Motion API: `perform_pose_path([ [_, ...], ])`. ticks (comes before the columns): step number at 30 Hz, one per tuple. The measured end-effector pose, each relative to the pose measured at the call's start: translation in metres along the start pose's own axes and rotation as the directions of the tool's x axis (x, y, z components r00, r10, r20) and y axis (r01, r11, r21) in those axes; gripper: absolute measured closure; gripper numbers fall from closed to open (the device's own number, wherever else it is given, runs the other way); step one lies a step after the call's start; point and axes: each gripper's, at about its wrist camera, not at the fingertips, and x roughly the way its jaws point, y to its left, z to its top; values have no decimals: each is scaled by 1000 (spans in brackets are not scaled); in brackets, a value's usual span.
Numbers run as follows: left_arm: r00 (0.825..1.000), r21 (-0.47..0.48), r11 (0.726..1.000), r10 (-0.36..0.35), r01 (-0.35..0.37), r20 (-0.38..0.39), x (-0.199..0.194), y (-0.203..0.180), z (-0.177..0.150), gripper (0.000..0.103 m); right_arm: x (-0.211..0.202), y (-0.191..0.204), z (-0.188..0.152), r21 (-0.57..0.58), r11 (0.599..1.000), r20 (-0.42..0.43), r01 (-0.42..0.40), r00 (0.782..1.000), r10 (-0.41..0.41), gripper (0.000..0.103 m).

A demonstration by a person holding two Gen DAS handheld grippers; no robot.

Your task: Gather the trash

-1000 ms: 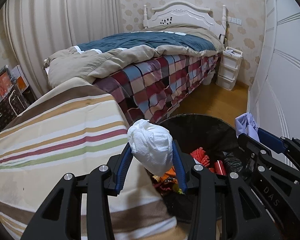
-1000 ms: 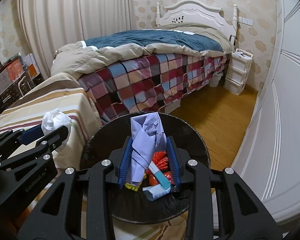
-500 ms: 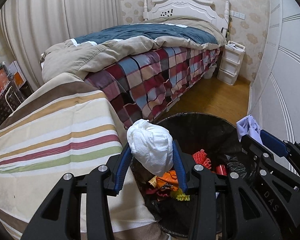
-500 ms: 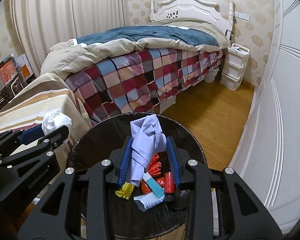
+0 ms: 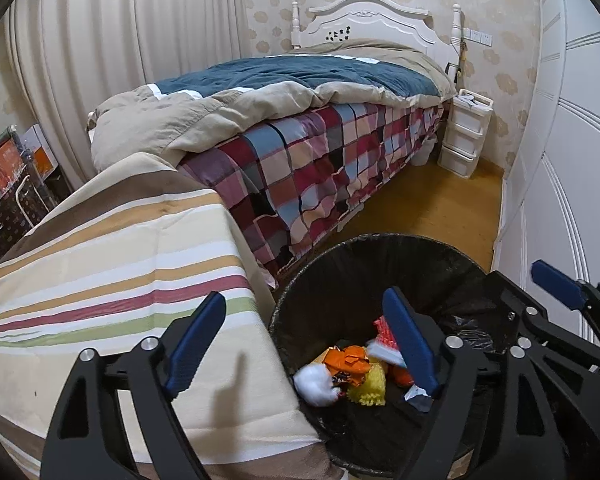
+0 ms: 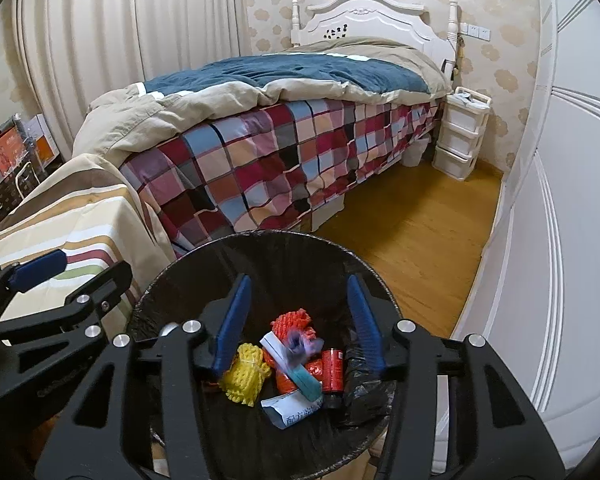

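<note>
A black-lined trash bin [image 5: 380,240] [image 6: 260,237] stands below both grippers. My left gripper [image 5: 304,298] hangs over the bin's left rim, its jaws opening wide with nothing between them. The white paper wad [image 5: 314,384] lies in the bin among orange and yellow scraps. My right gripper [image 6: 298,280] is over the bin's middle, jaws opening and empty. A lilac crumpled paper [image 6: 300,344], blurred, drops onto the trash below it. Each gripper shows at the edge of the other's view: the right gripper [image 5: 528,284] and the left gripper [image 6: 76,270].
A surface under a striped cloth [image 5: 120,248] touches the bin's left side. Behind it is a bed [image 5: 300,120] with a checked blanket. White wardrobe doors [image 6: 560,240] run along the right, white plastic drawers [image 6: 458,136] stand at the back, and wooden floor [image 6: 412,232] lies between.
Both grippers have opened. The white wad has fallen from the left gripper into the bin, and the lilac paper has left the right gripper and is dropping in.
</note>
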Motion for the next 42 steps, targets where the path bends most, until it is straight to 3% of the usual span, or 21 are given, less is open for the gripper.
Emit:
perform_pose_path([
  [7, 1000, -25, 999, 25, -24, 10, -10, 9, -3, 17, -11, 0, 3, 6, 999, 28, 38, 999, -38, 34],
  [17, 998, -69, 997, 50, -47, 45, -42, 28, -8, 15, -42, 1, 2, 2, 998, 71, 61, 996, -61, 16],
  [42, 985, -151, 984, 116, -96, 128, -140, 68, -42, 12, -145, 53, -15, -79, 997, 209, 24, 978, -7, 11],
])
